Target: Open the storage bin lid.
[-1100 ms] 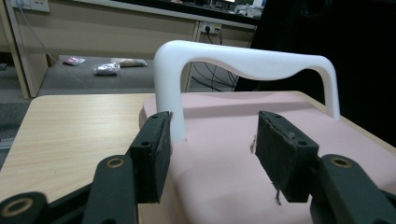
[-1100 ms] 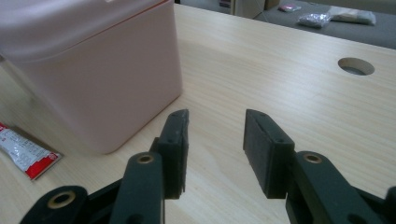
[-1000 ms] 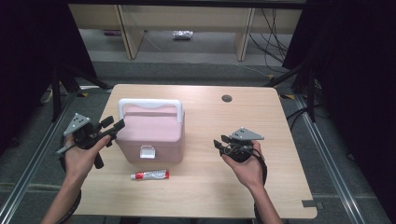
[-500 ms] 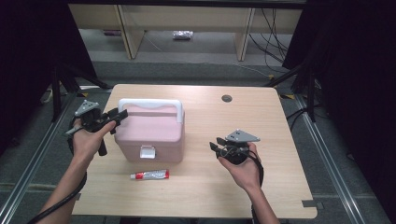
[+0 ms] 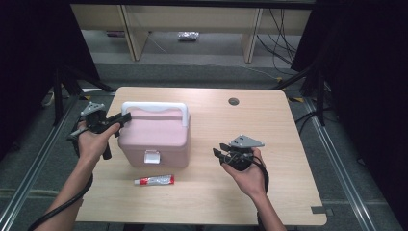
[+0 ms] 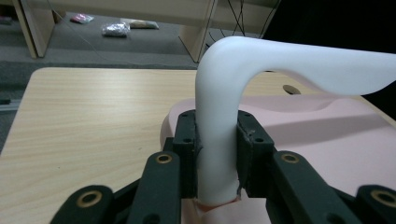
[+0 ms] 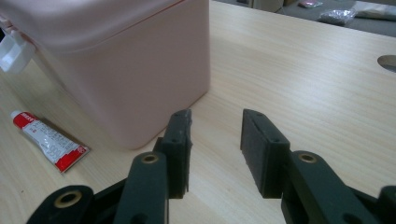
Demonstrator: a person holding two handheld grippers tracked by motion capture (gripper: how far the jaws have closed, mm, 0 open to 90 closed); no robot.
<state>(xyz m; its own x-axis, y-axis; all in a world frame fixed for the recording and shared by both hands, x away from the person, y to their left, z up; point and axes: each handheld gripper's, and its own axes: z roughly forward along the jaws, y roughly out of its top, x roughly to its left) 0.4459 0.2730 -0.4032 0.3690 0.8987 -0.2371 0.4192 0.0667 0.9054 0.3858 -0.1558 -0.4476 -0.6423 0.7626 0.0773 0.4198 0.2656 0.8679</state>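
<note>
High view: pink box (image 5: 156, 139) is seen on the left half of the worktop (image 5: 269, 120), white handle (image 5: 159, 107) arched over its lid, white latch (image 5: 152, 157) on the near face. Left tool (image 5: 122, 118) is held at the handle's left end; the contact itself is too small to be read here. Right tool (image 5: 219, 155) is held well apart from the box, above bare worktop, jaws spread, nothing between them. A red-and-white tube (image 5: 154, 180) is seen lying just in front of the box. Left gripper view: what the high view cannot resolve is shown here: the left tool (image 6: 217, 154) jaws have just been closing and both pads are pressed on the upright leg of the handle (image 6: 219, 116), just above the pink lid (image 6: 327, 135). The handle's far end is cut off at the frame edge. Right gripper view: right tool (image 7: 215, 140) jaws are seen wide open and empty over the worktop (image 7: 303, 70), with the box side wall (image 7: 121, 79) near, the tube (image 7: 49, 140) at left, and the latch (image 7: 11, 51) partly cut off. Tube print is too blurred to be read.
</note>
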